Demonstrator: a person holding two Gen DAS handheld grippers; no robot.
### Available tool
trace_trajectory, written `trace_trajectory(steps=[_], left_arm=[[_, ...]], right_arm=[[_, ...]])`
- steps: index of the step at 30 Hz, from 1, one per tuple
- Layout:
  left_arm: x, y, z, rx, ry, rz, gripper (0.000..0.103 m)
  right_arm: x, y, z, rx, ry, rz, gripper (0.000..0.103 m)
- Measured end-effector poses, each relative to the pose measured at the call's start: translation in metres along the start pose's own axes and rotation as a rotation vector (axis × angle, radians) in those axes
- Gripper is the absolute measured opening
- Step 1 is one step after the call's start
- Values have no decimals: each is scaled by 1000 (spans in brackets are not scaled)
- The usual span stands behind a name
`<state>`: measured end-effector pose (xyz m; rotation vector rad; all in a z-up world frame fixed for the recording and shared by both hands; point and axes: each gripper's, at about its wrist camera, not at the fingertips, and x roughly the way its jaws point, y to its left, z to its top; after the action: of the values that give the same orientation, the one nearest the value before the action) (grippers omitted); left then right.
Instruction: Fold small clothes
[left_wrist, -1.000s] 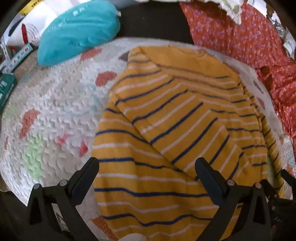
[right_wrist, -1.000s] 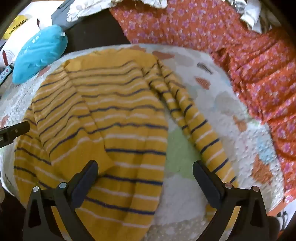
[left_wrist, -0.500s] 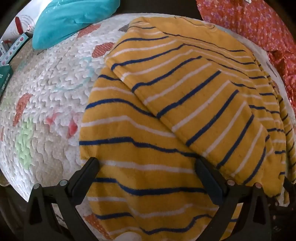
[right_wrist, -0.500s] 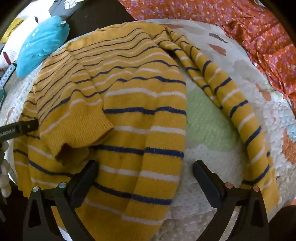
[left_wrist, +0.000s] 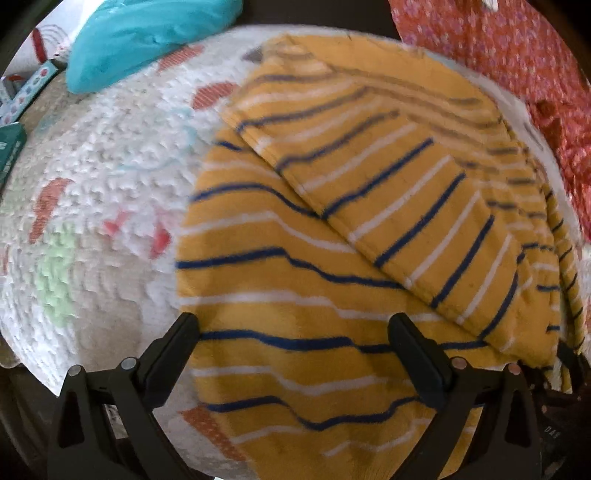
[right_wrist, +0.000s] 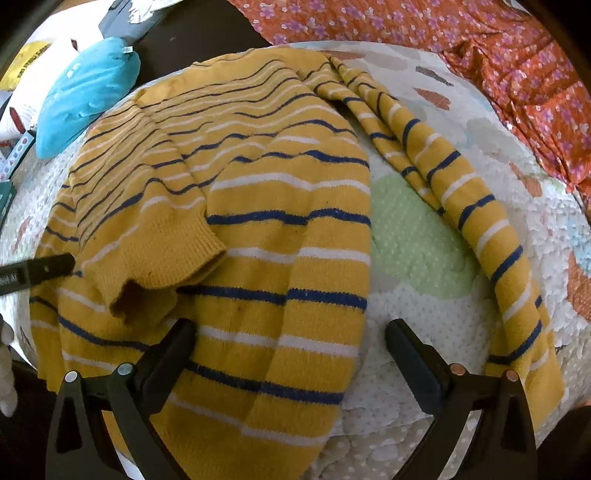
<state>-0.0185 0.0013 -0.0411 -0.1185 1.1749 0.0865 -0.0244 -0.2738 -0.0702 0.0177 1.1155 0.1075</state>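
Sweater (right_wrist: 258, 236), mustard with navy and white stripes, lies flat on a white quilted mat (right_wrist: 406, 332) with pastel patches; one sleeve (right_wrist: 155, 221) is folded across the body, the other sleeve (right_wrist: 461, 206) trails loose over the mat toward the red floral cloth (right_wrist: 517, 74). Left tongs (left_wrist: 291, 354) spread wide, nothing pinched, low over the hem area. Right tongs (right_wrist: 290, 350) spread too, straddling the sweater's side edge; teal pillow (right_wrist: 85, 110) beside the mat.
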Motion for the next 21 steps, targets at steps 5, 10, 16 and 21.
trace_trajectory(steps=[5, 10, 16, 21], left_arm=[[-35, 26, 7, -78, -134, 39, 102], [-49, 59, 18, -177, -189, 42, 102], [-56, 60, 17, -155, -259, 83, 102], [-56, 59, 19, -144, -268, 63, 102]], right_arm=[[-26, -6, 4, 28, 1, 5, 90], [-65, 2, 22, 3, -107, 42, 82], [-44, 29, 47, -35, -66, 104, 73], [-18, 41, 54, -49, 11, 110, 73]])
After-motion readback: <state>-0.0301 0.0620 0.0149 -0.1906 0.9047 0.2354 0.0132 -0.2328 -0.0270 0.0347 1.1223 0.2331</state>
